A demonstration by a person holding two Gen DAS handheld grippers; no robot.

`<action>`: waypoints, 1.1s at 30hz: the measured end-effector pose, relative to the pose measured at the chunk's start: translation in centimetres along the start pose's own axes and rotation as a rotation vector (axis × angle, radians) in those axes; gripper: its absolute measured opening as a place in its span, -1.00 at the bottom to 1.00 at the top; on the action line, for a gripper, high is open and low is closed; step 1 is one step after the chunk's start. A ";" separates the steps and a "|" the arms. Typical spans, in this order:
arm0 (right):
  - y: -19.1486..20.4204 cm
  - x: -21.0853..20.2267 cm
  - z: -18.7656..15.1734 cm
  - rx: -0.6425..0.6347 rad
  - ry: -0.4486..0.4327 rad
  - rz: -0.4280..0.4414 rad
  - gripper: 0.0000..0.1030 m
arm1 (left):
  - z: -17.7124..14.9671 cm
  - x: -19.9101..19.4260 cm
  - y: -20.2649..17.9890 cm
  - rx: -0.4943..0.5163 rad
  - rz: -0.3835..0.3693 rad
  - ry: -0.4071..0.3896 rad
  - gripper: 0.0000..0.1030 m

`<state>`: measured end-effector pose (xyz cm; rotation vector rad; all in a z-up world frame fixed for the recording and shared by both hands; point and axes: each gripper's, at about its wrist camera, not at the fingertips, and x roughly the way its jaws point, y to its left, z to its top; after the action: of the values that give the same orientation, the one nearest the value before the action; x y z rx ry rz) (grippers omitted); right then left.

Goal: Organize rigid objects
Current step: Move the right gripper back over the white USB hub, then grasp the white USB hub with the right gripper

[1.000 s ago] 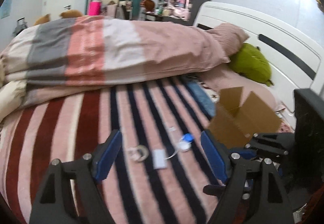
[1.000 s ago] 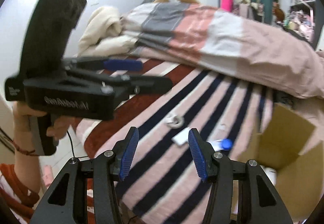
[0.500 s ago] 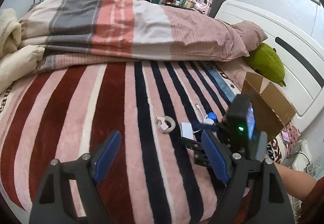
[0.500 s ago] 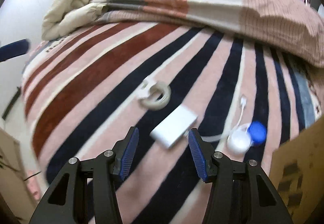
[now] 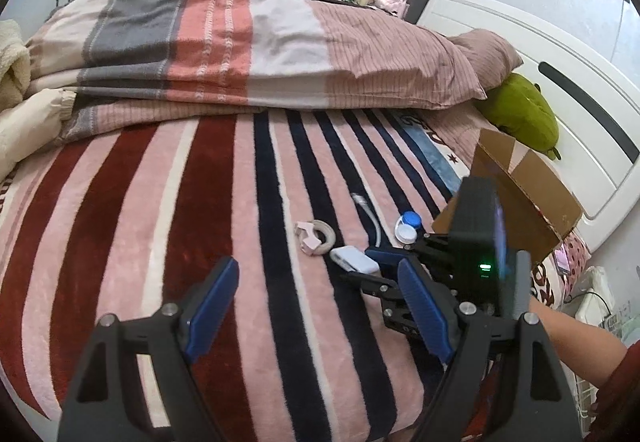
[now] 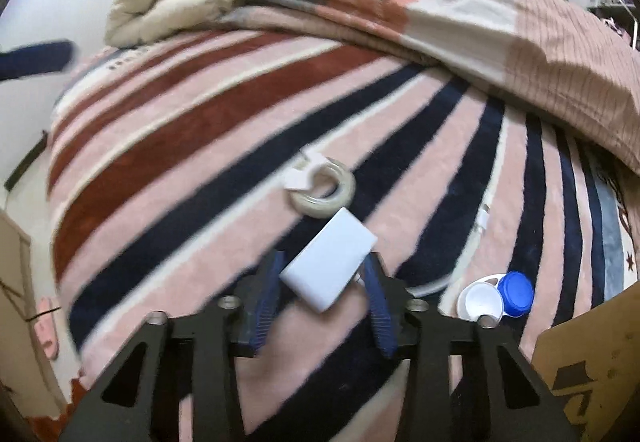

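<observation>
On the striped bed blanket (image 5: 200, 202) lie a flat white adapter (image 6: 330, 260) with a white cable (image 5: 370, 210), a pale ring with a pink clip (image 6: 326, 190) and a small white round case with a blue lid (image 6: 496, 296). My right gripper (image 6: 322, 270) is down at the blanket. Its jaws are closing, and both blue pads touch the sides of the adapter (image 5: 354, 260). My left gripper (image 5: 316, 274) hovers open over the blanket with nothing between its fingers. It is short of the ring (image 5: 316, 236) and left of the right gripper (image 5: 376, 262).
An open cardboard box (image 5: 532, 194) stands on the bed to the right, close to the blue-lidded case (image 5: 408, 226). A folded duvet (image 5: 248, 42) crosses the bed behind. A green plush (image 5: 520, 118) lies by the white headboard (image 5: 580, 102).
My right gripper came down from above the bed onto the blanket, and its jaws narrowed around the white adapter. My left gripper sank a little.
</observation>
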<state>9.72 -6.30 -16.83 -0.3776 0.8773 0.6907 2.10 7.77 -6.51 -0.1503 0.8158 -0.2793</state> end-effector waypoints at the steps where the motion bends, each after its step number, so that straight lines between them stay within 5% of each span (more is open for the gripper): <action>1: 0.3 -0.5 0.1 -0.004 -0.012 0.009 -0.44 | 0.1 0.2 -0.2 0.004 -0.007 0.004 0.54; 6: 2.1 -3.4 0.7 -0.066 -0.049 0.039 -0.47 | 0.1 0.8 -0.8 0.005 -0.016 0.020 0.54; 11: 2.0 -1.1 -1.6 -0.051 0.077 0.067 -0.46 | -0.3 0.8 -0.9 0.009 -0.010 0.029 0.54; 15: 0.8 -0.4 -3.5 0.040 0.077 0.062 -0.43 | -0.3 0.9 -0.8 0.007 -0.005 0.033 0.54; 20: 0.1 -0.5 -3.4 0.164 0.043 0.133 -0.07 | -0.2 0.7 -0.9 0.008 -0.003 0.029 0.54; 24: 1.0 0.4 -2.6 0.197 0.039 0.083 -0.04 | -0.3 0.5 -0.7 0.008 0.007 0.031 0.54; 25: 1.1 0.7 -2.3 0.210 0.039 0.065 -0.05 | -0.3 0.5 -0.6 0.006 0.009 0.031 0.54; 28: 1.1 1.2 -1.8 0.242 0.044 -0.016 -0.56 | -0.4 0.3 -0.3 -0.001 0.014 0.031 0.54; 33: 1.6 -0.6 -1.8 0.167 0.002 0.009 -0.56 | -0.3 0.7 -0.4 0.001 0.002 0.041 0.54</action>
<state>7.35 -6.37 -17.45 -0.2255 0.9320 0.6205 2.25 7.14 -7.07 -0.1433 0.8566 -0.2810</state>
